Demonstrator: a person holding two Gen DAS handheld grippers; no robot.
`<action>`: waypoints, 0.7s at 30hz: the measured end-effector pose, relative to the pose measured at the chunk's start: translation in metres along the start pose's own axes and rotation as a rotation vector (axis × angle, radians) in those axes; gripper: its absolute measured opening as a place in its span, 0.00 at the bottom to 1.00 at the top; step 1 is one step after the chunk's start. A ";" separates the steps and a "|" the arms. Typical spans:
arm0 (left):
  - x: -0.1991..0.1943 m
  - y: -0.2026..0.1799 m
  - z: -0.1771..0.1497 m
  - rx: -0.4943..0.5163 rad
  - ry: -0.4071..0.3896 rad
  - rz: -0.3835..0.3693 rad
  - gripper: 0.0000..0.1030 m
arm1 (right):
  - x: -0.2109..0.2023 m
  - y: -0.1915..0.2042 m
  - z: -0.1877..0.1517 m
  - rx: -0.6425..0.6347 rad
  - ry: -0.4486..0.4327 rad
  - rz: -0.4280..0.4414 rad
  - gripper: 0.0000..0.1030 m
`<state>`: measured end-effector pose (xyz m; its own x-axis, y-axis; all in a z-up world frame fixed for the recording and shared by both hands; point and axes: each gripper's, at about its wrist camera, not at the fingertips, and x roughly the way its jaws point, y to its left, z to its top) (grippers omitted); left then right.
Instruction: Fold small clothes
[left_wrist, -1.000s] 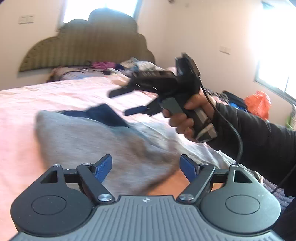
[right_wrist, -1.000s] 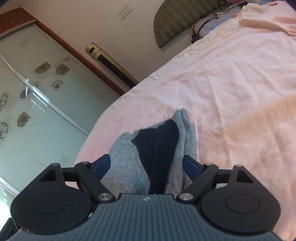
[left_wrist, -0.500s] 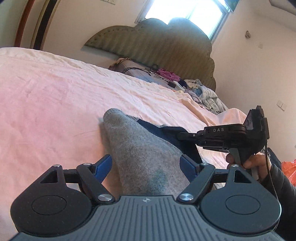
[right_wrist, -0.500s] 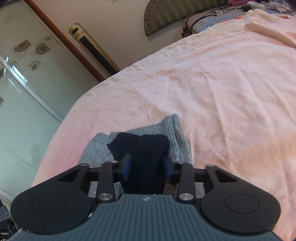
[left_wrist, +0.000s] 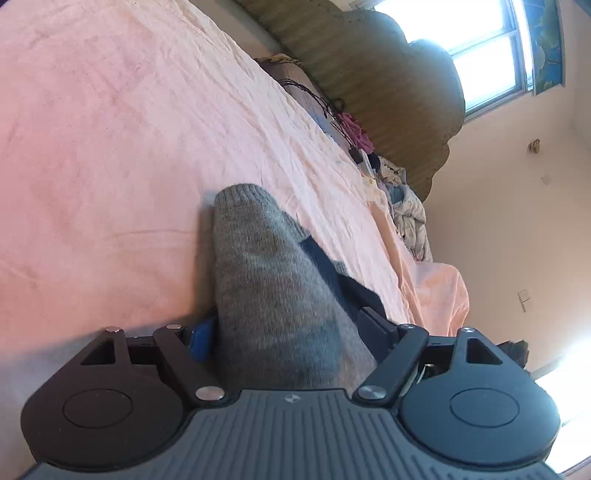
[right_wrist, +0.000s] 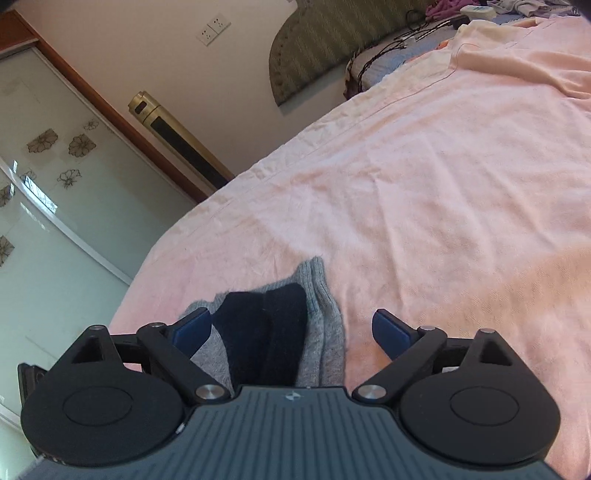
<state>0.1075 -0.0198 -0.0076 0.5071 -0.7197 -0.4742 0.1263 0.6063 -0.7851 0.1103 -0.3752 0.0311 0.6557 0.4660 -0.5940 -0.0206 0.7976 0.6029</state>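
Note:
A grey knitted sock (left_wrist: 266, 277) lies on the pink bedsheet (left_wrist: 110, 147) with a dark navy sock (left_wrist: 332, 273) on top of it. My left gripper (left_wrist: 284, 325) is low over the bed and straddles the grey sock. Its jaws are closing, with the sock filling most of the gap, and no squeeze shows. In the right wrist view the navy sock (right_wrist: 266, 325) rests on the grey sock (right_wrist: 325, 314). My right gripper (right_wrist: 290, 319) hovers over them with its jaws opening. The navy sock lies between its fingers, untouched.
The olive padded headboard (right_wrist: 314, 62) is at the far end of the bed, with cables and crumpled clothes (left_wrist: 406, 206) in front of it. A wardrobe with glass doors (right_wrist: 44, 184) and a gold tower unit (right_wrist: 177, 144) stand past the bed's edge. A bright window (left_wrist: 487, 48) is behind the headboard.
My right gripper, open a second ago, shut on the navy sock and has now let it go. The left gripper rolled and dropped close over the grey sock.

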 end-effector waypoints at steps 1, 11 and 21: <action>0.005 -0.002 0.001 0.006 0.012 0.017 0.52 | 0.008 -0.001 -0.001 -0.004 0.024 -0.019 0.79; -0.041 -0.033 -0.005 0.262 -0.122 0.115 0.21 | 0.017 0.030 -0.007 -0.027 -0.004 0.150 0.23; -0.075 0.008 0.073 0.225 -0.076 0.365 0.29 | 0.078 0.072 0.021 0.085 0.013 0.147 0.70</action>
<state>0.1329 0.0633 0.0507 0.6133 -0.4223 -0.6675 0.1051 0.8812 -0.4609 0.1755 -0.2891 0.0393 0.6402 0.5805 -0.5030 -0.0511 0.6856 0.7262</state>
